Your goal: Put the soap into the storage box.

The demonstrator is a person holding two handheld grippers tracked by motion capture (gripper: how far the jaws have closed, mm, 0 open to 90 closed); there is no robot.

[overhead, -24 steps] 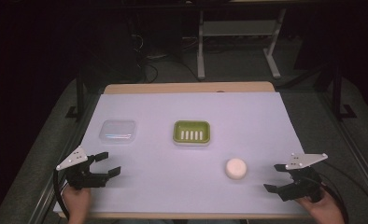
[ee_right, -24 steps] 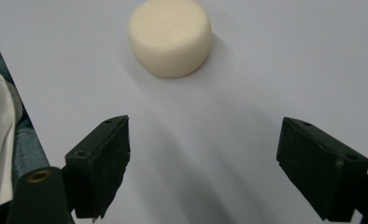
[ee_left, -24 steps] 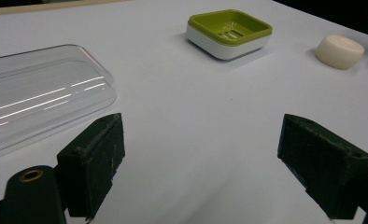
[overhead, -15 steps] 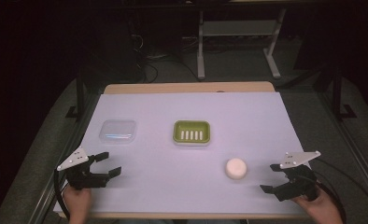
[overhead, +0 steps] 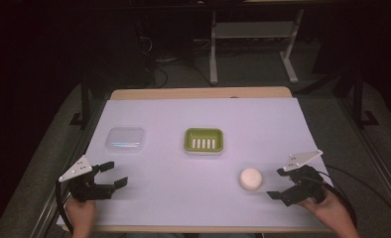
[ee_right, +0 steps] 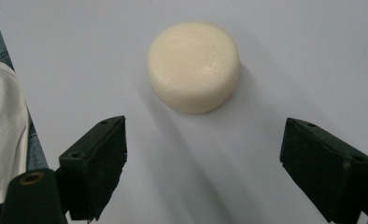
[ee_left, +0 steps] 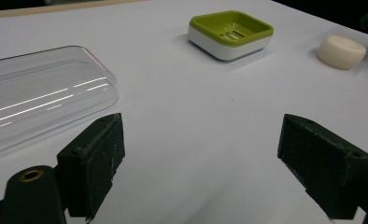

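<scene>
While the right hand-held gripper [overhead: 279, 184] gapes wide (empty), the soap [overhead: 250, 178] lies just beside it.

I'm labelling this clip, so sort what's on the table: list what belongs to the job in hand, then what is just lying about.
In the job:
- round soap bar, ahead of the open right gripper
- green soap dish, empty, the soap's likely home

Lying about for now:
- clear plastic lid, by the open left gripper, untouched
- white table cover
</scene>
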